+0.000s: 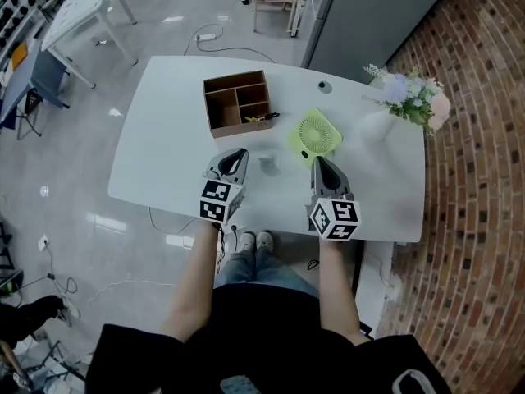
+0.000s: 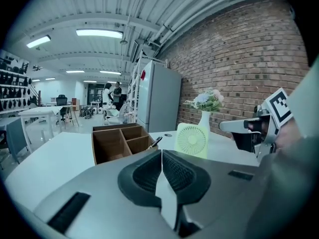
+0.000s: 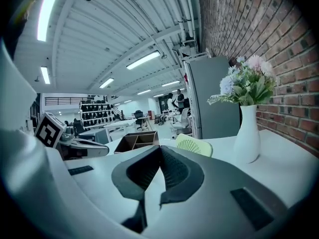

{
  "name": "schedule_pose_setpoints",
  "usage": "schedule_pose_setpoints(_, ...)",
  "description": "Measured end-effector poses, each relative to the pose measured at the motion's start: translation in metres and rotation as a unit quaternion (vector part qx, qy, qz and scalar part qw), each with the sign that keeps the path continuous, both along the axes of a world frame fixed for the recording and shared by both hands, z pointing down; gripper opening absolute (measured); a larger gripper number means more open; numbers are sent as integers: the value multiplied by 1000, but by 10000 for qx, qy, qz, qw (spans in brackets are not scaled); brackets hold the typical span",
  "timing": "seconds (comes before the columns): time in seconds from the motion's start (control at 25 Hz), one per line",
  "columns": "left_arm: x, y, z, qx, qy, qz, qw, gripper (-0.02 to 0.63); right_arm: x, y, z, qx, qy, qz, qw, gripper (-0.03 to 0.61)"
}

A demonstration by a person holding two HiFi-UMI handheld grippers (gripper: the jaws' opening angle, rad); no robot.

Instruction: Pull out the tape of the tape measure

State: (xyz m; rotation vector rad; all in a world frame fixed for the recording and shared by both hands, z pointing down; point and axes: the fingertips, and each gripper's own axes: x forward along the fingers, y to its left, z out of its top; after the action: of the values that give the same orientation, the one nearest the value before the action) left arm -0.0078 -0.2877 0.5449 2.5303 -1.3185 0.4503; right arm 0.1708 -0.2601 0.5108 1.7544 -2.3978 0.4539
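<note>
Both claws clenched empty: left gripper [image 1: 237,154], right gripper [image 1: 321,164] above the table [image 1: 164,142]; between them a small grey object [image 1: 268,164], perhaps the tape measure

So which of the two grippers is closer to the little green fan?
The right gripper: its shut jaws stop just short of the near edge of the green fan. The left gripper sits further away, nearer the brown wooden box.

Left gripper [image 1: 237,153], right gripper [image 1: 319,162]: jaws together, empty.
</note>
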Motion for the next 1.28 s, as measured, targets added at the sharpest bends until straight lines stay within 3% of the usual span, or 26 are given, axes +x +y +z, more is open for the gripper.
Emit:
schedule_pose_setpoints(0.2,17,-8,32,-292,-217,612,9975,30,-2,-2,19,-226,113,-98,9996,3)
schedule_pose_setpoints(0.28,24,-9,45,-427,-294,908,9945,105,-3,-2,28,-327,120,-131,9993,3)
schedule_pose_setpoints(0.52,40,-3,87,-694,-693,1895,9770,147,-2,-3,53,-600,101,-207,9979,3)
schedule_pose_setpoints(0.96,47,-16,111,-883,-777,2449,9624,147,-1,-4,74,-856,112,-239,9960,3)
schedule_pose_setpoints(1.28,57,-13,117,-949,-767,3005,9459,123,-1,-4,81,-946,179,-265,9950,3)
